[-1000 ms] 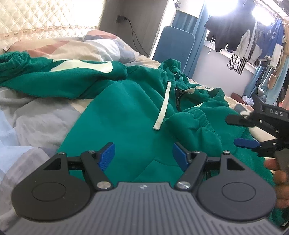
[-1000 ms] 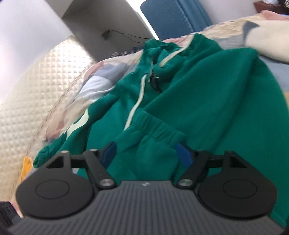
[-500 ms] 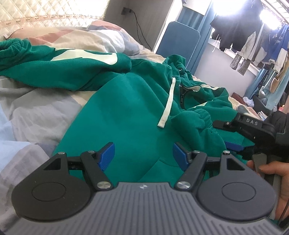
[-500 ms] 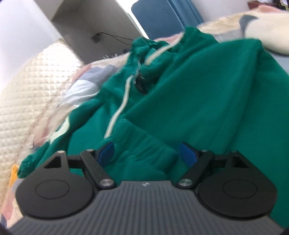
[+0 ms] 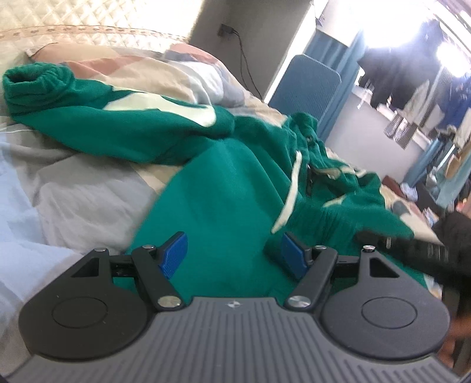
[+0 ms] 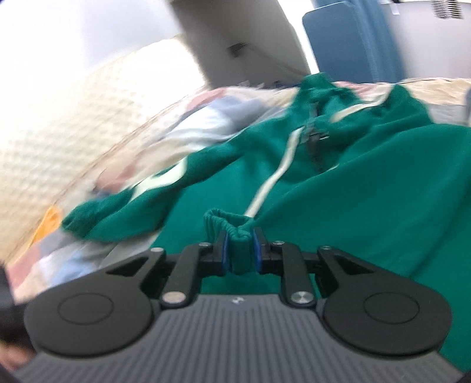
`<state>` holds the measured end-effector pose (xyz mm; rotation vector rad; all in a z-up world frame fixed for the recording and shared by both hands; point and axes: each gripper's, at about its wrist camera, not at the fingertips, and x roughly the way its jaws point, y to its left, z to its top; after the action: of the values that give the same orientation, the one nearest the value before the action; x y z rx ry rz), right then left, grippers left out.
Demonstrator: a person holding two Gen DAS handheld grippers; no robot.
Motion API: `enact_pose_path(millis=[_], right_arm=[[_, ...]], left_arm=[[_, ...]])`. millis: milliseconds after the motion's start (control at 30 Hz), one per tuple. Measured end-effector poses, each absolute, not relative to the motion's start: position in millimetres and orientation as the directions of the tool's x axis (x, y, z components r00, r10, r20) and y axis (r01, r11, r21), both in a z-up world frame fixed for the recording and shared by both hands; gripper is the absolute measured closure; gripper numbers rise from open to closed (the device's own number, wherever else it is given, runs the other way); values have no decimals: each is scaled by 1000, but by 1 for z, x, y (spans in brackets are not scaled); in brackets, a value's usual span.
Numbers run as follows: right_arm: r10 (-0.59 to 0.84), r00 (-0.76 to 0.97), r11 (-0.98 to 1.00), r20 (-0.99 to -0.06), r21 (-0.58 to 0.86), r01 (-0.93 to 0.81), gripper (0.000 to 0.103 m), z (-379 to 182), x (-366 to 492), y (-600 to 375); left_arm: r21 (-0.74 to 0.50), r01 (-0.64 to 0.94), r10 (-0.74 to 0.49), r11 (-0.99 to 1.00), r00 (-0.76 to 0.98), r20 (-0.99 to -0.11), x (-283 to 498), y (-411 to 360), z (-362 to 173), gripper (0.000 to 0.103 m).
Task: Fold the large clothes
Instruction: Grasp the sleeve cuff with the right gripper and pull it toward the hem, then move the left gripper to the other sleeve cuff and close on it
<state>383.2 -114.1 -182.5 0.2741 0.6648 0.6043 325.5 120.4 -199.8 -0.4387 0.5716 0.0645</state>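
Green hoodie (image 5: 229, 188) is spread across the bed (image 5: 73, 188), filling the centre and right of the left wrist frame; body panel lies flat at centre. One sleeve (image 5: 97, 117) is stretched toward the upper left, its ribbed cuff (image 5: 32, 79) open at the far left edge. A white drawstring (image 5: 290, 191) is draped down the front, right of centre. Hood and zip area are bunched at upper right of the garment.

Left gripper (image 5: 232, 254): jaws are held wide apart, blue pads (image 5: 173, 253) clear of the fabric, nothing clamped; hoodie body is seen between and beyond them.

Right gripper (image 6: 240, 250): jaws are closing, and the second cuff (image 6: 232, 232) is pinched between the pads at frame centre, fabric gathered and standing up out of the grip. The same gripper is seen blurred at the right edge of the left wrist frame (image 5: 412, 250), over the near sleeve.

In the right wrist view the hoodie (image 6: 368, 206) fills the right half, the other sleeve trailing to the left. Frame is motion-blurred, so finer detail cannot be told.

Quilted headboard (image 5: 88, 17) is at upper left, a blue chair (image 5: 306, 85) at upper centre, hung clothes (image 5: 412, 76) at upper right against the bright window.
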Motion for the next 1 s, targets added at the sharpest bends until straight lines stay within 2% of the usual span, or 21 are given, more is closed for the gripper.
enact_pose_path(millis=[133,367,400,433,500,600,700,767,867,1000], right_arm=[[631,559,775,-538,414,-477,83,-186,367,-102],[659,490,752,-571,491,-439,78,-190,347,-102],[666,481,746,-570,510,-427,69,-189,343,-102],[670,476,742,-569,522,-420,56,-188,340,-102],[680,485,732,-550,531,-426,47,-180,333,-103],[671,520,742,-529,498,-449,47,-169,326,-107],[611,570,791,-549,452,-413,48,-168,331,-110],[562,590,826,-580,437,-357,48,-173,339,-113],[496,621,866,-607,402,-298,48,-179,350,-117],[476,623,875,-621,406,-264,48,-191,364,-121]], left_arm=[[-416,-190,-58,889,855,-515,323,135,-194,28],[-493,-113,-177,863,845,-504,325,134,-197,29],[-498,-96,-192,862,847,-495,324,131,-197,29],[-503,-73,-210,861,849,-484,324,129,-196,29],[-509,-38,-240,860,850,-469,323,124,-194,29],[-511,-7,-269,859,843,-465,321,116,-195,29],[-496,-3,-274,868,831,-485,321,109,-199,29],[-493,3,-285,870,819,-497,323,106,-204,39],[-457,7,-286,889,789,-543,329,98,-212,44],[-337,-7,-223,941,737,-638,336,81,-227,46]])
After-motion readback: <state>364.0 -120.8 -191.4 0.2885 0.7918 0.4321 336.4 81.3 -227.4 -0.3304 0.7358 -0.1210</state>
